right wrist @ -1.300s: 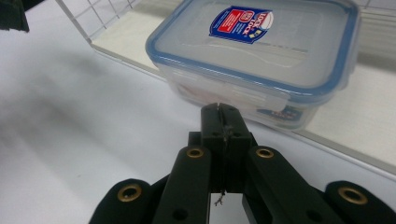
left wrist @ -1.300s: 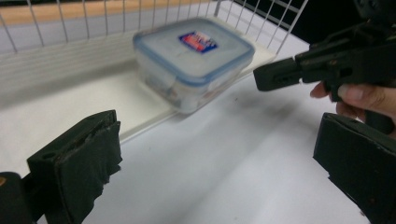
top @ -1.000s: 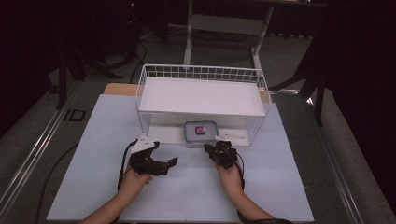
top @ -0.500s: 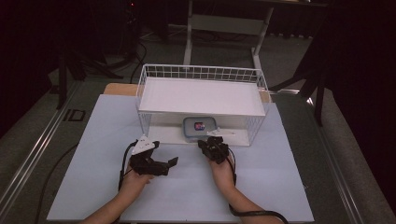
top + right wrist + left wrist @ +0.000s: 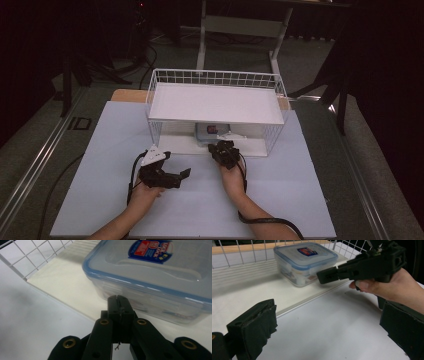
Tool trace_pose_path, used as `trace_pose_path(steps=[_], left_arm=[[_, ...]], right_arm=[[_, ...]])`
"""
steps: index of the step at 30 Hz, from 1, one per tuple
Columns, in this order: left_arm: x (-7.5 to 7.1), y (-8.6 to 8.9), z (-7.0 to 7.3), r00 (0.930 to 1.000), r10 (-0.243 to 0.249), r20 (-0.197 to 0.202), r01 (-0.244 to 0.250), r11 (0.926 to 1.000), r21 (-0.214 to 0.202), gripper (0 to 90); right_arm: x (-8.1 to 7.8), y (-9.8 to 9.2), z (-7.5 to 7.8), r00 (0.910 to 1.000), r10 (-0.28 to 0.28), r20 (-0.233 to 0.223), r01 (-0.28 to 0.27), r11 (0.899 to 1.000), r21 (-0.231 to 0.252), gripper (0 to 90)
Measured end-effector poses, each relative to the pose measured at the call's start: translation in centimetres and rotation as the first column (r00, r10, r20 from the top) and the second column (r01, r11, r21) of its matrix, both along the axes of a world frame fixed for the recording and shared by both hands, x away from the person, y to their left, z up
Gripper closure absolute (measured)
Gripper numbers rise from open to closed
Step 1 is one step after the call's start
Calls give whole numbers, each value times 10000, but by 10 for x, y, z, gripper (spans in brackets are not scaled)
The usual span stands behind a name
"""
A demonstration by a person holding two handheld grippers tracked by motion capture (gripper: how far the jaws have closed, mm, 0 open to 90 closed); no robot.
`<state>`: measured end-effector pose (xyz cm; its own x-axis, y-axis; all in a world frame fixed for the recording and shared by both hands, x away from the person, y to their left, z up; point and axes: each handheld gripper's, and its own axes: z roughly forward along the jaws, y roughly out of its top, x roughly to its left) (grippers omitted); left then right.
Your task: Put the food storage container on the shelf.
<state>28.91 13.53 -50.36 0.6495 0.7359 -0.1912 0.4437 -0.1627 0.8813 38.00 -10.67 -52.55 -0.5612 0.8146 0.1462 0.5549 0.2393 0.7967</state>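
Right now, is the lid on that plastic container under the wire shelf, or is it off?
On. The container carries its blue-rimmed lid, seated flat along the visible rim with the label facing up. Whether it is latched, cannot tell.

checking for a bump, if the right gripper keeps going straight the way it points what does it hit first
Most likely the near side wall of the clear food container with the blue-rimmed lid: the shut right gripper points straight at it. Depth makes the gap unclear.
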Motion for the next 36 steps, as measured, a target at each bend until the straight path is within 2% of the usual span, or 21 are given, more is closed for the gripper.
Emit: trace_pose_path(steps=[7,10,15,17,18,22,26,36], left_arm=[[0,2,0,10000,42,-14,-42,10000,-49,18],[0,3,0,10000,78,10,-78,9999,-90,18],[1,3,-1,10000,60,-42,-60,10000,-54,19],[0,3,-1,10000,63,-22,-63,10000,-46,18],[0,3,-1,10000,53,-13,-53,10000,-25,18],[0,3,0,10000,40,47,-40,10000,-8,18],[0,2,0,10000,18,23,-18,10000,-16,18],[-1,0,-1,10000,-40,24,40,10000,28,18]], right_arm=[[11,7,0,9999,-93,84,94,9999,-138,899],[14,6,-2,9997,-246,74,248,9994,-254,899],[20,4,-1,9990,-448,50,449,9988,-185,899],[22,5,0,9987,-513,-74,511,9984,-221,898],[24,5,0,9989,-466,50,467,9985,-281,898],[28,3,-1,9975,-700,0,699,9973,-241,898],[27,4,-1,9970,-766,80,770,9956,-535,898],[25,-4,-1,9954,-952,93,956,9942,-490,866]])
